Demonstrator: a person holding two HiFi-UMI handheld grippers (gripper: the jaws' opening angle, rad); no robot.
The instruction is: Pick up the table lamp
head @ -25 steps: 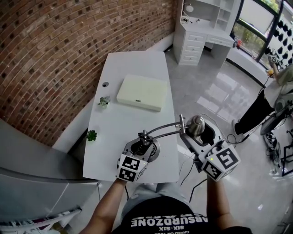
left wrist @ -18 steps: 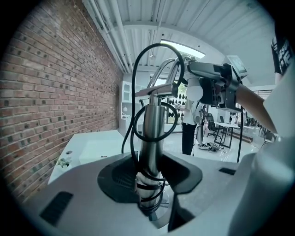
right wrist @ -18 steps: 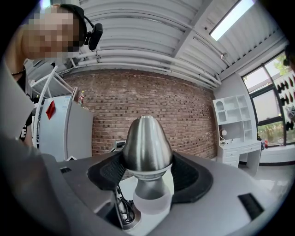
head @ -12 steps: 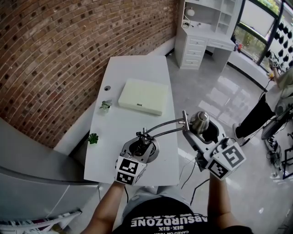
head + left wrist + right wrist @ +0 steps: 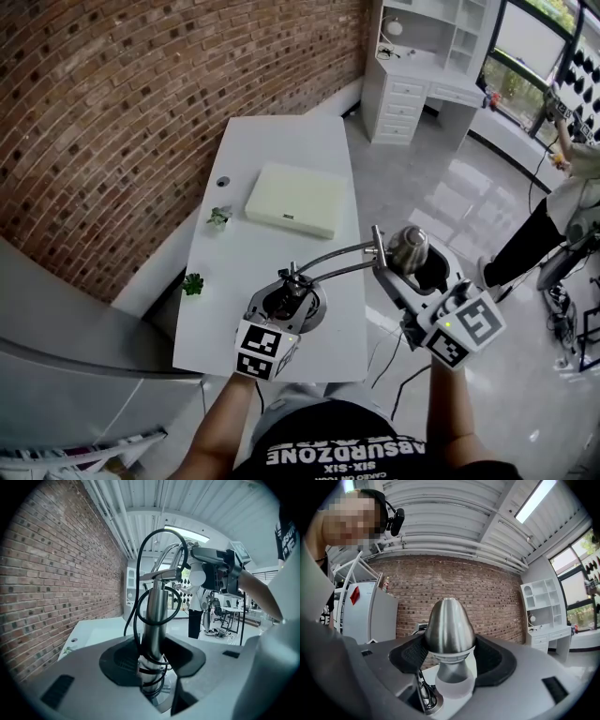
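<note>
The table lamp has a chrome post [image 5: 152, 620] wrapped in black cable, a curved arm [image 5: 333, 259] and a metal egg-shaped head [image 5: 410, 246]. My left gripper [image 5: 289, 302] is shut on the post just above the round base [image 5: 298, 309], over the near end of the white table [image 5: 281, 150]. In the left gripper view the dark pads [image 5: 117, 660] hug the post. My right gripper [image 5: 412, 262] is shut on the lamp head [image 5: 449, 627], which sits out past the table's right edge, over the floor.
A cream flat box [image 5: 295, 199] lies mid-table. Two small green plants [image 5: 218, 217] [image 5: 192, 283] and a cable hole [image 5: 223, 182] sit along the left edge by the brick wall. A white desk unit [image 5: 422, 66] stands beyond. A person [image 5: 553, 216] stands at right.
Both grippers and the lamp between them have risen a little. The grips look unchanged.
</note>
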